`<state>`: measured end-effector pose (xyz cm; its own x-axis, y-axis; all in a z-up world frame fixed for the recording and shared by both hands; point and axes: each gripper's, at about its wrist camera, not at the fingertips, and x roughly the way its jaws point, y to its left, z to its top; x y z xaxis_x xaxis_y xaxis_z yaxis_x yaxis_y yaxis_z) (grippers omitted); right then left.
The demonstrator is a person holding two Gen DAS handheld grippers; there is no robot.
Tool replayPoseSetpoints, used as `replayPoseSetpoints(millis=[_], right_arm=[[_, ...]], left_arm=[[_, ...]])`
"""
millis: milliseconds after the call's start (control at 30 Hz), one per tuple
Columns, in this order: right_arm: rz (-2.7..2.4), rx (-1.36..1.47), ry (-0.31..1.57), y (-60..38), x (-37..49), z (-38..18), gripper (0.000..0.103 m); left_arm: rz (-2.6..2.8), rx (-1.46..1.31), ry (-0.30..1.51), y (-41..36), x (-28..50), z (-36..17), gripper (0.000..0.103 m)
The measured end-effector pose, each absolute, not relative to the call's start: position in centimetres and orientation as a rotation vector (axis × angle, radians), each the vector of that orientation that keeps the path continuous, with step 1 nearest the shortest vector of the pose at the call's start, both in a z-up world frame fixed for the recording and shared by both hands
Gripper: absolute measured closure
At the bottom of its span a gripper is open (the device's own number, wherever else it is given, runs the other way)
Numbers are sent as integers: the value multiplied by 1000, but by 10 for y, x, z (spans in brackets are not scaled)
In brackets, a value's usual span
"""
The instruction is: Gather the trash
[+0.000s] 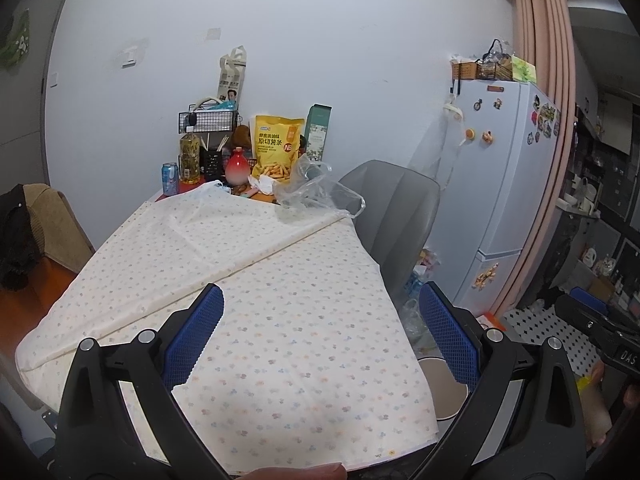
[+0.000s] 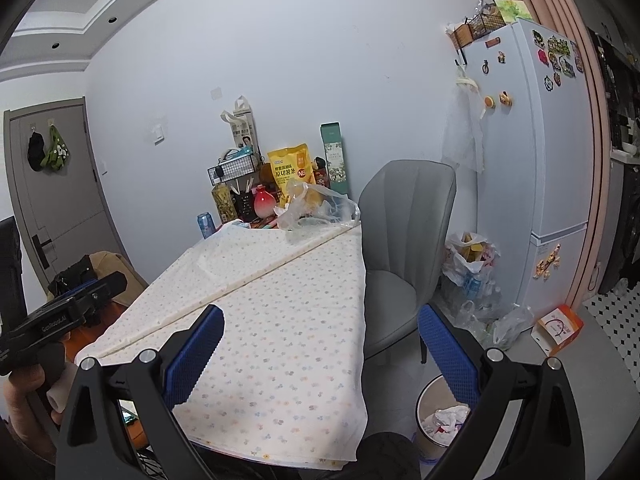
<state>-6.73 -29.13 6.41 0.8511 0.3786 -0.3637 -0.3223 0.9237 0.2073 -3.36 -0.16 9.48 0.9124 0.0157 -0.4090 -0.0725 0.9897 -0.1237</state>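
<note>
1. Grippers: my left gripper [image 1: 322, 344] and right gripper [image 2: 320, 352] both fill the lower part of their frames, jaws spread wide, nothing between the blue pads.
2. Trash, primary: a crumpled clear plastic bag [image 1: 320, 192] sits at the far end of the tablecloth [image 1: 280, 320], centre of frame, just in front of a yellow snack pouch [image 1: 276, 148]. A wad of white tissue [image 1: 264, 182] lies beside it.
3. Receptacle: a bin [image 2: 440, 420] stands on the floor at lower right, already holding crumpled paper.
4. Bystanders: blue can [image 1: 170, 178], red vase [image 1: 237, 170] and oil bottle [image 1: 190, 156] crowd the upper centre, near the bag.
5. Risk, reach: I judge the bag well apart from both grippers; a long stretch could drag the loose cloth.
6. Risk, grip: thin film may slip or snag the pouch, toppling the vase.
7. Risk, selection: whether the pouch counts as trash I cannot tell.
</note>
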Motion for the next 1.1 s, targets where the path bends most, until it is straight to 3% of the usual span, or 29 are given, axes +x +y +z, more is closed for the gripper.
replayPoseSetpoints(millis=[1100], right_arm=[[351, 148, 451, -285, -58, 50, 8]], left_arm=[[46, -152, 429, 4, -34, 90, 6]])
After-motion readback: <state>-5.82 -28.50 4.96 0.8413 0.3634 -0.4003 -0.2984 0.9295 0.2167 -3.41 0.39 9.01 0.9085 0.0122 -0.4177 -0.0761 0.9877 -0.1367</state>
